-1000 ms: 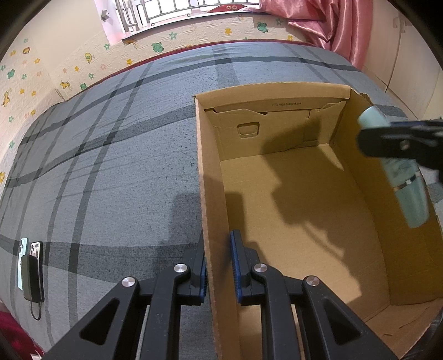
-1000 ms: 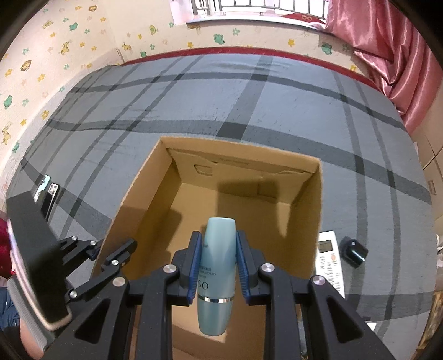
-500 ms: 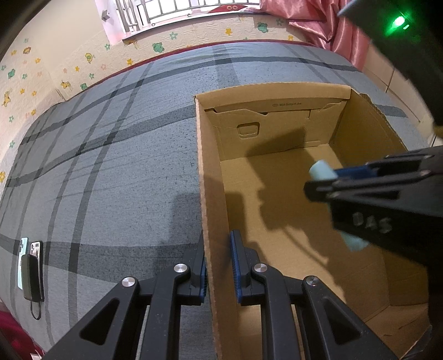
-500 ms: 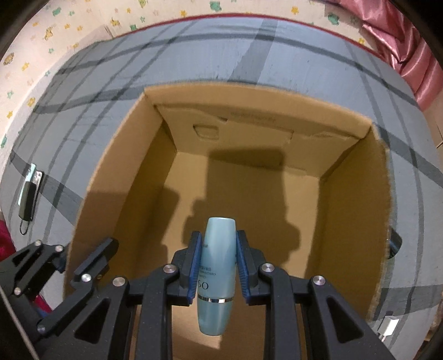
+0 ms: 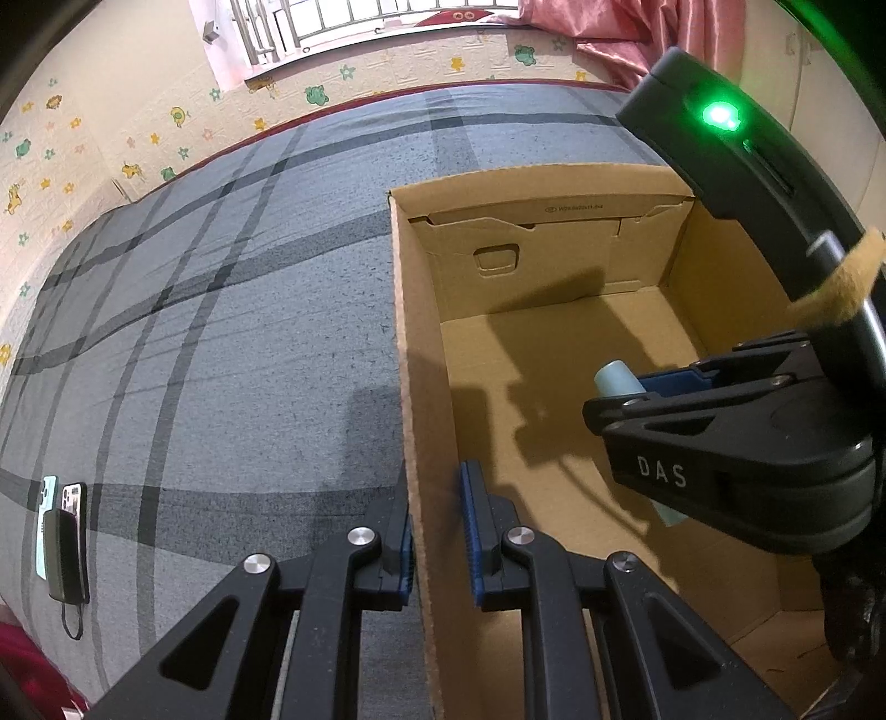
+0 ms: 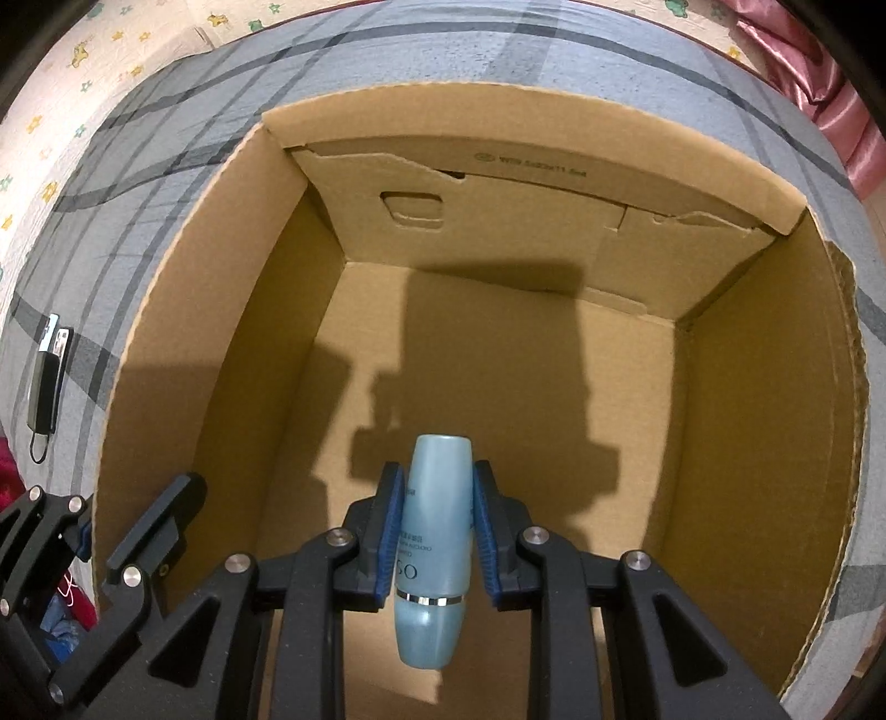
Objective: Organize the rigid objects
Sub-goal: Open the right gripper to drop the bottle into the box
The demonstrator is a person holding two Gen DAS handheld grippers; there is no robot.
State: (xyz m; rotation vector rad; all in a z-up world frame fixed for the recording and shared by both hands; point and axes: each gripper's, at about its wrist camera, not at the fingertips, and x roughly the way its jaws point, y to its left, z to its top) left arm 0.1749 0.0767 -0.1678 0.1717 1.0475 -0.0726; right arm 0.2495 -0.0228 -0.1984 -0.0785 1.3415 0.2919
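Observation:
An open cardboard box (image 5: pixel 421 343) (image 6: pixel 221 288) stands on the grey plaid bed. My left gripper (image 5: pixel 436 531) is shut on the box's left wall near its front corner. My right gripper (image 6: pixel 434 531) is shut on a light blue bottle (image 6: pixel 434 543) and holds it inside the box, above the bare floor. The bottle's tip (image 5: pixel 617 376) and the right gripper (image 5: pixel 720 443) also show in the left wrist view, low inside the box at the right.
Two phones and a dark power bank with a cable (image 5: pixel 58 531) (image 6: pixel 47 376) lie on the bed left of the box. A pink curtain (image 5: pixel 603 39) hangs at the far right. A papered wall with animal stickers runs behind the bed.
My right gripper has carried the blue bottle from over the box's right rim down and deeper into the box. The left gripper has stayed on the box wall.

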